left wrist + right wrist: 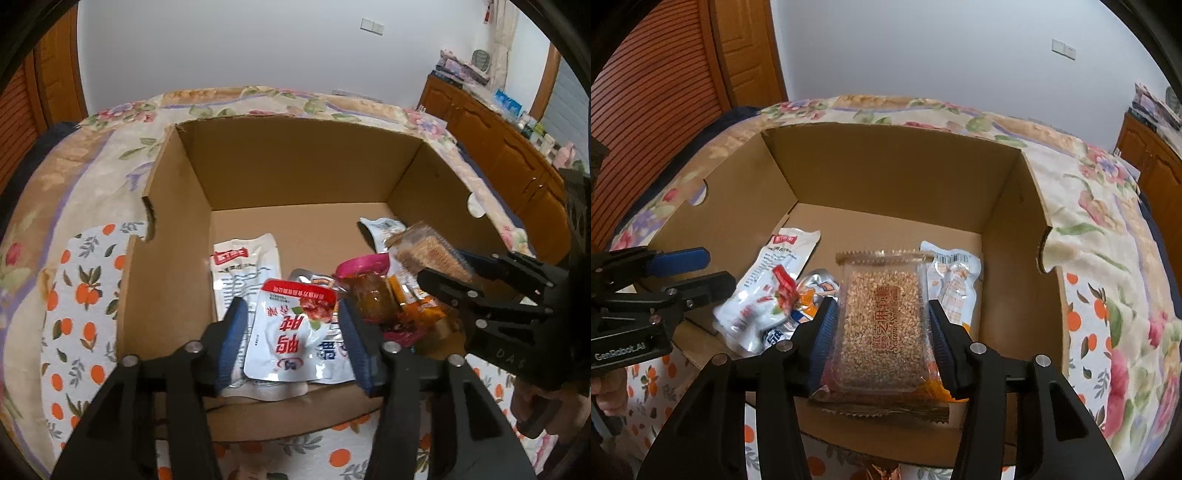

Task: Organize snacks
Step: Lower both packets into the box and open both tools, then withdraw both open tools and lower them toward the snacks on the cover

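Note:
An open cardboard box (288,166) (886,173) sits on a bed. My right gripper (881,314) is shut on a clear sesame snack pack (882,325) held over the box's near edge; that pack also shows in the left wrist view (428,251). My left gripper (291,325) is open above a white and red snack pouch (291,332), which lies on other packets at the box's near side. It also shows in the right wrist view (679,277), open. A white packet (243,266), a pink and orange packet (369,288) and another white packet (956,280) lie inside.
The bed has a floral cover (1108,229) and an orange-print cloth (81,295) under the box. Wooden cabinets (498,144) with clutter stand at the right, a wooden door (665,74) at the left. The far half of the box floor (303,225) is bare.

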`<move>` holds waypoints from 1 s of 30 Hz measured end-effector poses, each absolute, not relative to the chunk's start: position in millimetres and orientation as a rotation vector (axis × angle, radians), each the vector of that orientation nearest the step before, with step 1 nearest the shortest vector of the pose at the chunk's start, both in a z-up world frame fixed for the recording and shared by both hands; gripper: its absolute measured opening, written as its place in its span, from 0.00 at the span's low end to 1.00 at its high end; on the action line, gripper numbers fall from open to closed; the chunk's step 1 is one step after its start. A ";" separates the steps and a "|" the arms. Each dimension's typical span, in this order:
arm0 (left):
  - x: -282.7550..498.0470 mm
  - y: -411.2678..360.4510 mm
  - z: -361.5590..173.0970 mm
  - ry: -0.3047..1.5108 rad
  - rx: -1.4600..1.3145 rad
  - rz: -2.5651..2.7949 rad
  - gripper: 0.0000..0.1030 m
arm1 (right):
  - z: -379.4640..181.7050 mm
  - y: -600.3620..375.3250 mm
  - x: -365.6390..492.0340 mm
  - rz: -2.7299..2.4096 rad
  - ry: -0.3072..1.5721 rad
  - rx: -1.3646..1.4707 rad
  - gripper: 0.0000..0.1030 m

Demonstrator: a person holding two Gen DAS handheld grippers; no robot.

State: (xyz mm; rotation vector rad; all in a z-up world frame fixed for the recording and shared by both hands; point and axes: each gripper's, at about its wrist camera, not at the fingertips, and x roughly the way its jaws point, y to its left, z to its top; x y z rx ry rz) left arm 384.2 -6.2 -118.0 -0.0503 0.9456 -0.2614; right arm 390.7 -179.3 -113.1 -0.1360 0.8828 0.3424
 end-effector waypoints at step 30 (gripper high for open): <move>319.2 -7.4 -49.7 0.779 0.042 -0.216 1.00 | -53.8 -217.4 322.8 0.304 0.729 -0.065 1.00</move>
